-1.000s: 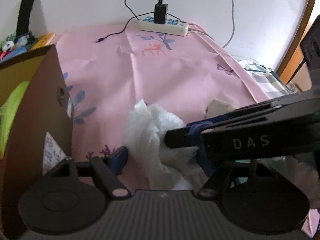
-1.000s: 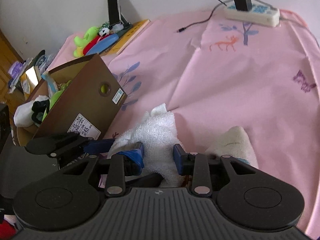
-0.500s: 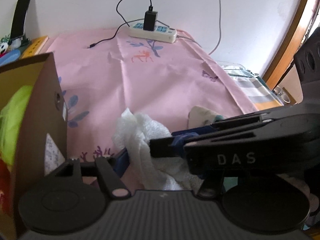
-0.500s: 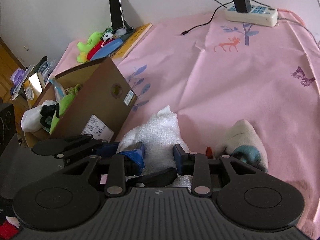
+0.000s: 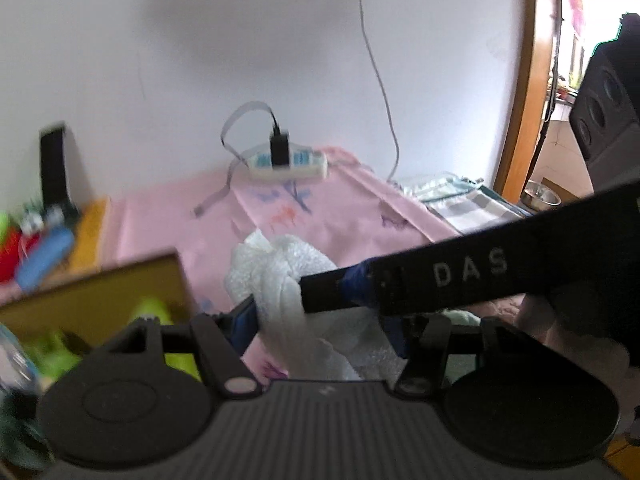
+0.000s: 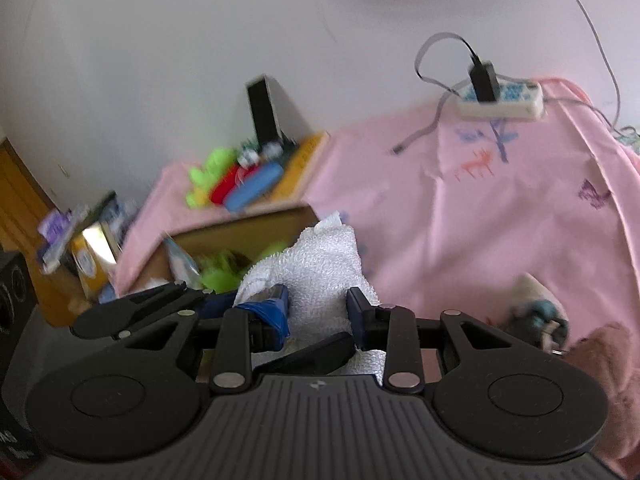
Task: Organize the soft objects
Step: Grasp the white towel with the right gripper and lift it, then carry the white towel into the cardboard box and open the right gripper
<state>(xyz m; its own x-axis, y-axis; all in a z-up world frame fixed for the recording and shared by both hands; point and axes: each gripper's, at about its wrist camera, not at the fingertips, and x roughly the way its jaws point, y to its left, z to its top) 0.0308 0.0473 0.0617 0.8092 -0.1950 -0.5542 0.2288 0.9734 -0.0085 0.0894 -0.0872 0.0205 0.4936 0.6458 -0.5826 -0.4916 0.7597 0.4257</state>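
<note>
Above the open cardboard box [image 6: 240, 232] we hold one white towel [image 6: 320, 264], bunched and lifted clear of the pink cloth [image 6: 480, 220], with both of our grippers. Our right gripper [image 6: 316, 312] has its blue pads clenched on the towel's lower part. Our left gripper [image 5: 320, 316] also grasps it, one blue pad [image 5: 244, 320] pressed against the towel's side. In the left wrist view the right gripper's black finger crosses in front and hides the left gripper's other pad.

The towel's long axis runs roughly up and down, with one loose corner pointing upward and the rest hanging between the pads.

We count one box, just left of the towel and below it, holding green soft things. Right of the towel, on the cloth, lie two soft toys: one pale with a blue patch [image 6: 536, 304], and one pinkish-brown [image 6: 600, 360] at the frame edge.

Beyond the box, near the wall, sits a cluster of small toys [image 6: 232, 180]: green, red and blue, too blurred to count surely. A dark phone [image 6: 262, 110] stands behind them. Far beyond the towel, one white power strip [image 6: 508, 98] with one black charger [image 6: 482, 80] rests on the cloth.
</note>
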